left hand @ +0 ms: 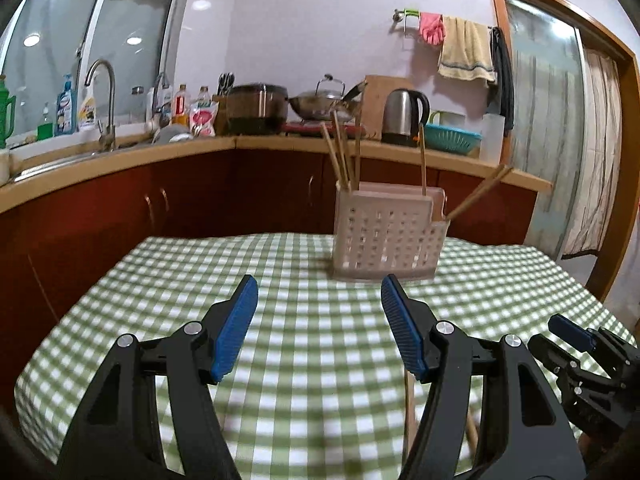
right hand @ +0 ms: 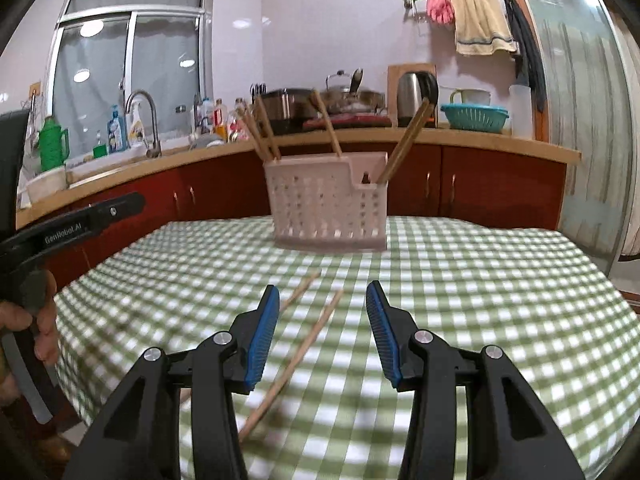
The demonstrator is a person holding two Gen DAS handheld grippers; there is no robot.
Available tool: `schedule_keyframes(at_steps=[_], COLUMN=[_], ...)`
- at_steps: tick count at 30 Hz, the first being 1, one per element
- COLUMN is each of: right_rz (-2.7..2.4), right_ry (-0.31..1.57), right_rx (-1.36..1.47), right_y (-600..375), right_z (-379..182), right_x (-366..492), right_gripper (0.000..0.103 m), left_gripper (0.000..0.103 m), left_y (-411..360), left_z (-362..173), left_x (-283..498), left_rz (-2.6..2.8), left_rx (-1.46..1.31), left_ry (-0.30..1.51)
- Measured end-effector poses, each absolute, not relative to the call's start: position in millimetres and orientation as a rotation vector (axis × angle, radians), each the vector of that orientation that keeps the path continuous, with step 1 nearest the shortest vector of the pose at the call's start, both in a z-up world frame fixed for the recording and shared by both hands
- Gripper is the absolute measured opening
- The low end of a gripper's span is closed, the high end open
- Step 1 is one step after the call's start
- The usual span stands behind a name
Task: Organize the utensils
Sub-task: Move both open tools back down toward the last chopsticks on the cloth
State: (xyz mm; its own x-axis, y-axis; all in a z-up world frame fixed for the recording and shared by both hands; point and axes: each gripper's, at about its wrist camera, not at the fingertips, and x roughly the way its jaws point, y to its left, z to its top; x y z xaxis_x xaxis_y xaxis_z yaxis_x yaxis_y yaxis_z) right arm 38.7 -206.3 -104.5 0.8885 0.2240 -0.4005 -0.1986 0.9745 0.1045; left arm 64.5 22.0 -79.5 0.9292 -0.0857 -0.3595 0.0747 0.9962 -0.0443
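Chopsticks (right hand: 298,354): 2 loose on the checked cloth (right hand: 460,300), long axes running from near your right gripper (right hand: 322,300) up toward the caddy (right hand: 326,208), tips slanted right. Caddy stands upright at the table's far side, more chopsticks inside pointing up and leaning outward. Your right jaws stand apart, empty; your left gripper (left hand: 320,292) likewise, nothing between. "GenRobot.AI" reads on the left gripper's body, right view only. Left view shows just stick ends (left hand: 409,408) behind its right finger.
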Motion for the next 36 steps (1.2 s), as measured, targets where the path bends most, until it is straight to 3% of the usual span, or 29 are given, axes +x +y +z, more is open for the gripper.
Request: schedule_keyframes(at_steps=[17,22,27,36], right_rz=[0.308,0.323,0.309,0.253], right_ry=[0.556,0.646,0.682,0.685], right_rx=[0.022,0.012,0.025,0.056], right_y=[-173.1,-168.4,-173.5,-193.8], right_z=[-147.8,-164.7,-170.6,-170.0], right_x=[17.0,25.3,29.0,33.5], right_gripper=[0.045,0.038,0.022,0.012], left_gripper=[0.062,0.062,0.062,0.062], left_y=[32.8,31.8,29.6,25.3], left_z=[-111.5,-115.4,-121.1,-126.5], left_x=[29.4,30.4,32.2,33.4], left_rz=[-0.063,-0.067,-0.073,-0.077], left_rx=[-0.037,-0.039,-0.039,-0.035], left_ry=[0.45,0.46,0.479,0.496])
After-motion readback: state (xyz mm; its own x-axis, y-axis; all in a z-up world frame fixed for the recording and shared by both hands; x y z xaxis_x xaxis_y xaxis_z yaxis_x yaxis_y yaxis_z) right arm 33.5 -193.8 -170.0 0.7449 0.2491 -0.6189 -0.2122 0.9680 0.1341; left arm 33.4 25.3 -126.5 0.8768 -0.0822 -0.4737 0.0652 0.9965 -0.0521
